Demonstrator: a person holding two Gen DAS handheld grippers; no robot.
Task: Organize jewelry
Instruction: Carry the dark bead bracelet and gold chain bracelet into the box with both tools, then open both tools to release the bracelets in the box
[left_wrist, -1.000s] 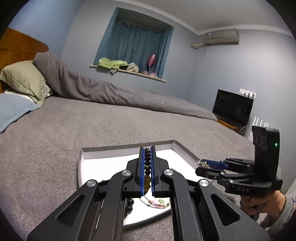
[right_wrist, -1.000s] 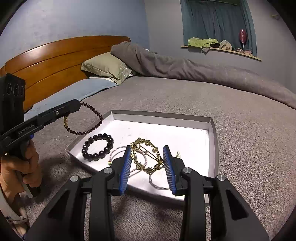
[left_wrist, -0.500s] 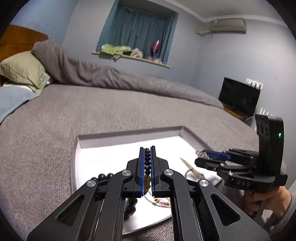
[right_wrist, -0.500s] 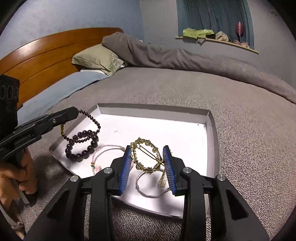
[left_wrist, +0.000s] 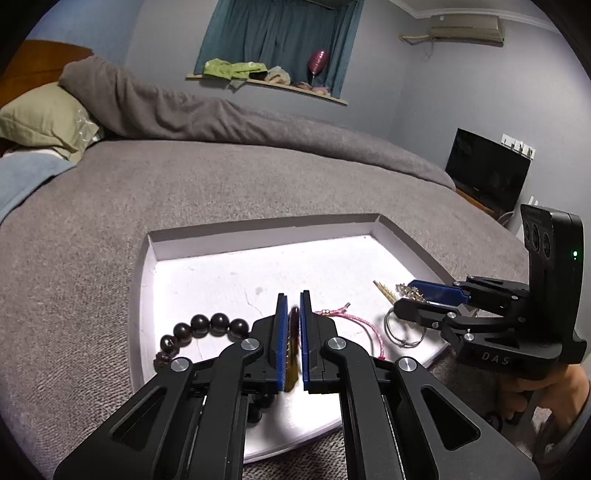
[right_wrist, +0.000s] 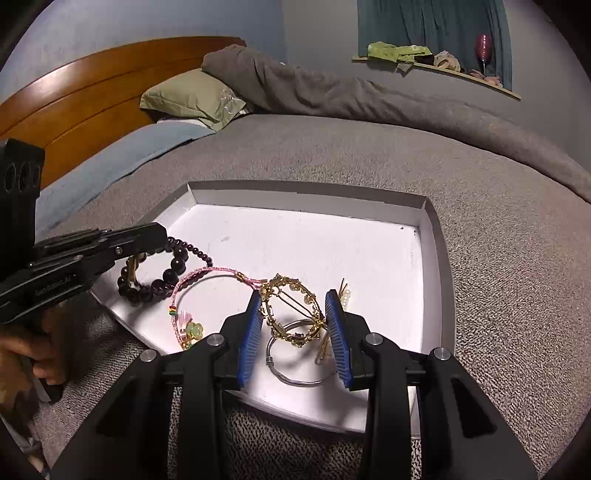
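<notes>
Left gripper (left_wrist: 290, 328) is clamped on a bead string (right_wrist: 201, 254), low over the tray (right_wrist: 306, 194); right gripper (right_wrist: 295, 328) grips the gold hoop (right_wrist: 291, 310), seemingly just above the tray floor

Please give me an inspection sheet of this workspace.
Surface: grey bedspread; white tray on it.
Job's things: in tray, large-bead bracelet, pink cord bracelet, silver ring.
Clutter: gold sticks in tray.
Grippers: left hand-held gripper shut on small-bead bracelet; right hand-held gripper shut on gold hair clip.
Cables: nothing seen.
Surroundings: pillow, headboard, TV.
</notes>
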